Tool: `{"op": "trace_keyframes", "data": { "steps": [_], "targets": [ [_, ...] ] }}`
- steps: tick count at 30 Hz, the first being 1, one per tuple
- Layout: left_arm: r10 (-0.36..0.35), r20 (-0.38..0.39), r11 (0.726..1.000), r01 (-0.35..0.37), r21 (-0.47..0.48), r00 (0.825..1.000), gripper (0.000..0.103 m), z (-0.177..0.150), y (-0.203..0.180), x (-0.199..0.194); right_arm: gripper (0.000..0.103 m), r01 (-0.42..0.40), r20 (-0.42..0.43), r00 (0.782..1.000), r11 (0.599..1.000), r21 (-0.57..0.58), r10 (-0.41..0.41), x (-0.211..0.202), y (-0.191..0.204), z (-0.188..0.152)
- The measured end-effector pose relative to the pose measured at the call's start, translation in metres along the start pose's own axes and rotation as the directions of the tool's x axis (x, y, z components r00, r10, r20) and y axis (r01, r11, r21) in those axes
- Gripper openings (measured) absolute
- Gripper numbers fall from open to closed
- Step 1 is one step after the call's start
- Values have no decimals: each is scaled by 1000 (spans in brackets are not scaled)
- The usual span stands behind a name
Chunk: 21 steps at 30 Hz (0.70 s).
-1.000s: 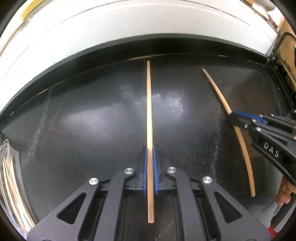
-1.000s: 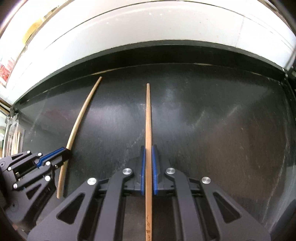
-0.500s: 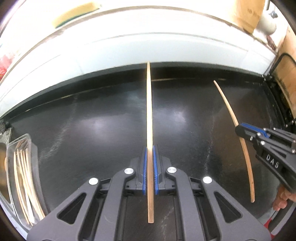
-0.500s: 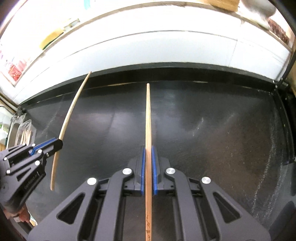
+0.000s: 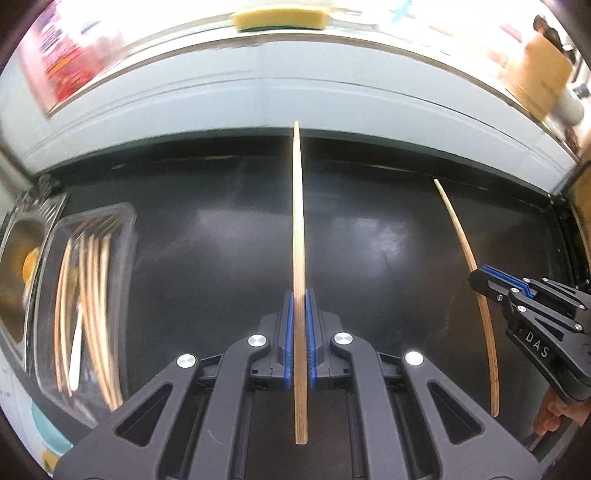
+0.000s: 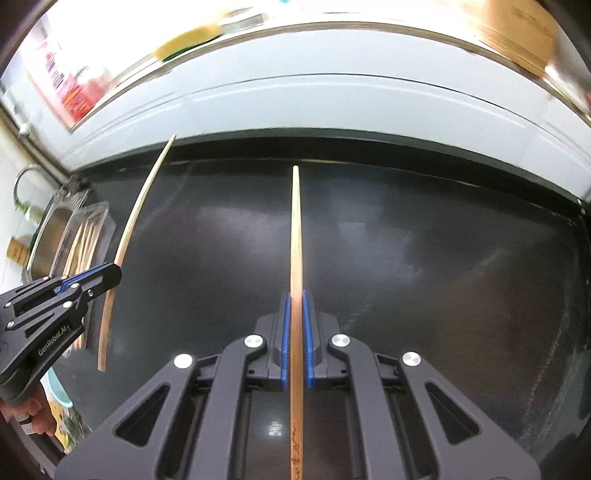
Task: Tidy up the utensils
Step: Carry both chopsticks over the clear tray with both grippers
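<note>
Each gripper clamps one wooden chopstick above the black countertop (image 5: pixel 221 258). My left gripper (image 5: pixel 299 295) is shut on a chopstick (image 5: pixel 298 206) that runs straight ahead between its blue pads. My right gripper (image 6: pixel 294 295) is shut on a second chopstick (image 6: pixel 295 229) the same way. The left wrist view shows the right gripper (image 5: pixel 484 277) at the right edge with its chopstick (image 5: pixel 461 236). In the right wrist view the left gripper (image 6: pixel 107 275) shows at the left with its chopstick (image 6: pixel 136 221). A clear plastic tray (image 5: pixel 125 221) at the left holds several more chopsticks (image 5: pixel 92 295).
A steel sink (image 5: pixel 18 258) lies left of the tray, with a tap (image 6: pixel 22 181) above it. A white tiled wall (image 5: pixel 295 92) backs the counter, and a yellow sponge (image 5: pixel 280 16) sits on the ledge above. A hand (image 6: pixel 26 417) grips the left handle.
Both grippers have risen off the counter with their chopsticks, and the view has widened. The tray of chopsticks and the sink have come further into view at the left.
</note>
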<state>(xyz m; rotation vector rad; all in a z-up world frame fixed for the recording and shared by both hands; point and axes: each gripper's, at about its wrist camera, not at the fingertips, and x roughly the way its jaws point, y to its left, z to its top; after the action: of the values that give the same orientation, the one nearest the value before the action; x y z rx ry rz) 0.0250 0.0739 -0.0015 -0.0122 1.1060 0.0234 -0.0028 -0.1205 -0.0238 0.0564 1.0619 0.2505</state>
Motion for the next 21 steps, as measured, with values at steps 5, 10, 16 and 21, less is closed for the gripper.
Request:
{"op": "trace_keyframes", "data": {
  "steps": [5,10,16,21],
  "targets": [
    [30,-2,998,-30,-61,1000,6,-9,36,-10,7,-10,-9,1000,998,-62,9,2,29,5],
    [58,4,990,-57,-127,998,6,-18,96,-27,7,-9,-10,1000,995,-95,8,5,66,1],
    [87,11,983,-84,-164,996,6,-30,162,-46,7,-11,1,1000,995,-96,11,8,113,3],
    [96,14,981,-92,-171,995,6,-35,219,-53,7,-20,9,1000,994,-103,21,16,170,10]
  ]
}}
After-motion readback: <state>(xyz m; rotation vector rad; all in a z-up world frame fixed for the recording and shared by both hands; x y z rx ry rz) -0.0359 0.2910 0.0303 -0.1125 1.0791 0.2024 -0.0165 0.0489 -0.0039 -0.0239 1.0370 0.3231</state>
